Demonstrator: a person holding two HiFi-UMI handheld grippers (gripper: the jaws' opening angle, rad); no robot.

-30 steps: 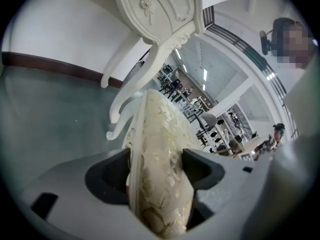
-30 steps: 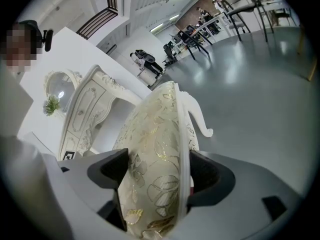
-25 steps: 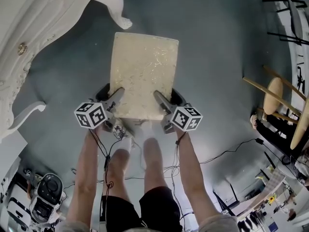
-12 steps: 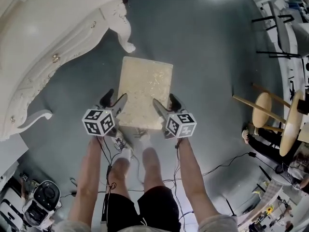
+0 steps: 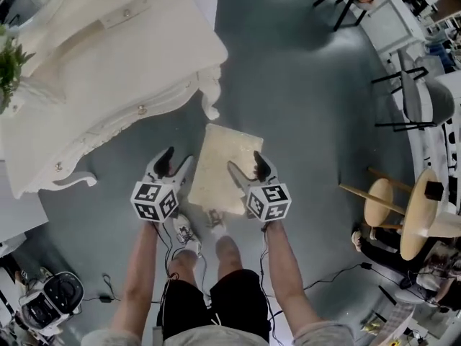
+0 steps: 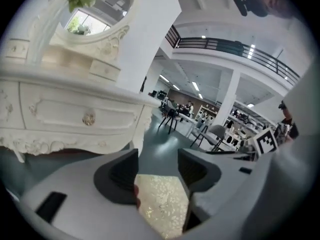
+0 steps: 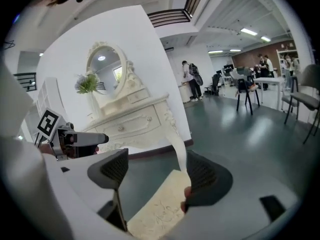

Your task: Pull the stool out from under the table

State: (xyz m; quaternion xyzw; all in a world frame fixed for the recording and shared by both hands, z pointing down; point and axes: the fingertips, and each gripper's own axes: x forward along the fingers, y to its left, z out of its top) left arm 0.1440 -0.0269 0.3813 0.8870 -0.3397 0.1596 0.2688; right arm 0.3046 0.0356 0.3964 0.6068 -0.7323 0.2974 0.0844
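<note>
1. Low in the frame, the left gripper (image 5: 175,166) and right gripper (image 5: 248,170) had lifted off the stool (image 5: 225,166). The left jaws had just been closing partway on nothing, and both grippers stood released.
2. At mid-frame the stool stood clear of the table (image 5: 108,71) at upper left, so the pull looked done.
3. Its legs were hidden beneath the seat (image 6: 162,209).

Open-plan office hall: desks (image 7: 267,81), chairs (image 6: 215,134), mezzanine railing (image 6: 225,46), strip lights (image 7: 248,31), grey floor (image 5: 302,121).
</note>
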